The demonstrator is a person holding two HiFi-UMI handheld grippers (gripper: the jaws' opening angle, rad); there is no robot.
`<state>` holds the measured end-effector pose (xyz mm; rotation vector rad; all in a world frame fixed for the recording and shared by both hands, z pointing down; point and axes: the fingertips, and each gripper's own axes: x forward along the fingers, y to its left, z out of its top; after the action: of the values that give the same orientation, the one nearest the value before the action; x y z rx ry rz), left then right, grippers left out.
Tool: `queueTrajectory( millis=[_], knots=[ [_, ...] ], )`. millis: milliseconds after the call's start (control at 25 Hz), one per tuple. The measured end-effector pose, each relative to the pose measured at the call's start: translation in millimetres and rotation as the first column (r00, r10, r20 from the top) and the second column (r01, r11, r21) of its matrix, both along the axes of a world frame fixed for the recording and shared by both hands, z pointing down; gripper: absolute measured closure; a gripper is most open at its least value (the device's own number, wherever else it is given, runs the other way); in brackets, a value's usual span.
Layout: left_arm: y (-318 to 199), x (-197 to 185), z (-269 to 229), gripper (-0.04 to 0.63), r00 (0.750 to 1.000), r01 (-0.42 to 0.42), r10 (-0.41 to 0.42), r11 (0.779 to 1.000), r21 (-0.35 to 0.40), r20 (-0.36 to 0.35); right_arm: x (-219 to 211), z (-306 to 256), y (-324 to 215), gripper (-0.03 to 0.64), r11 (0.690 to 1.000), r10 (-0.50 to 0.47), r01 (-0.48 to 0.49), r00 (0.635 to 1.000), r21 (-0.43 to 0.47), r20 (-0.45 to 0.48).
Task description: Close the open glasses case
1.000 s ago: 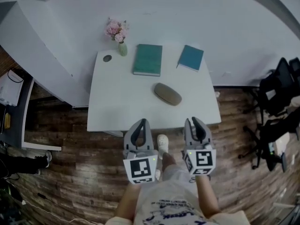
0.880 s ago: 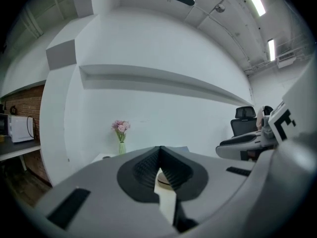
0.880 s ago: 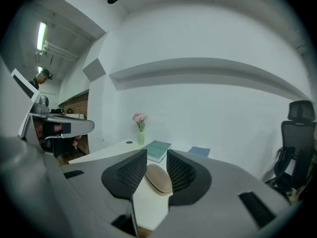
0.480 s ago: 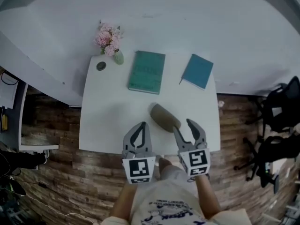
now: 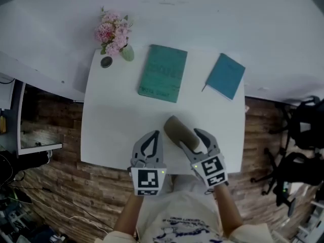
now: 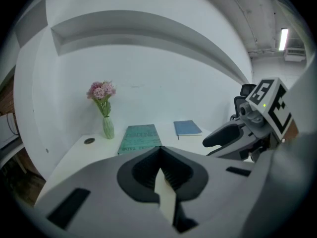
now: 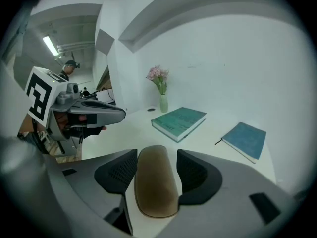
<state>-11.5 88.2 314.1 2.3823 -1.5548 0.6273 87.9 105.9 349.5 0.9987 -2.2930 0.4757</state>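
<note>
White tabletop (image 5: 116, 130).
Green book (image 5: 163, 73), far centre.
Blue book (image 5: 226, 76), far right.
Brown glasses case (image 5: 177, 129): near the front edge, long axis slanting far-left to near-right, near end between the jaws of the right gripper (image 5: 191, 138). These stand apart, having just been opening.
Left gripper (image 5: 153, 134): jaws together, empty.

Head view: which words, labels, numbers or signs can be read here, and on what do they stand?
No text can be read.
Green book: cover print, too blurred.
Shirt: print, too blurred.
Left gripper, right gripper: square markers on the cubes, no words.
</note>
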Motion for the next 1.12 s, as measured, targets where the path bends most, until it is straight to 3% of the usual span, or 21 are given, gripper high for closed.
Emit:
queueTrajectory(
  millis=[320, 480, 640, 920, 1120],
  knots=[
    [-17, -7, 34, 0.597, 0.990, -0.135, 0.138, 0.987, -0.082, 0.031, 8, 32, -14, 0.388, 0.982, -0.083, 0.097, 0.992, -0.162, 0.092],
    [-27, -6, 47, 0.597, 0.960, -0.266, 0.274, 0.957, -0.113, 0.055, 9, 58, -11, 0.366, 0.940, -0.172, 0.200, 0.977, -0.277, 0.124],
    [-32, -2, 59, 0.597, 0.905, -0.413, 0.422, 0.900, -0.138, 0.045, 0, 64, -6, 0.359, 0.875, -0.234, 0.290, 0.954, -0.388, 0.186],
    [-39, 12, 76, 0.597, 0.772, -0.622, 0.635, 0.760, -0.191, 0.013, -5, 77, -6, 0.353, 0.760, -0.257, 0.360, 0.931, -0.541, 0.258],
    [-50, 22, 86, 0.597, 0.679, -0.715, 0.734, 0.663, -0.219, 0.007, -5, 79, -6, 0.347, 0.714, -0.267, 0.383, 0.923, -0.586, 0.278]
  ],
)
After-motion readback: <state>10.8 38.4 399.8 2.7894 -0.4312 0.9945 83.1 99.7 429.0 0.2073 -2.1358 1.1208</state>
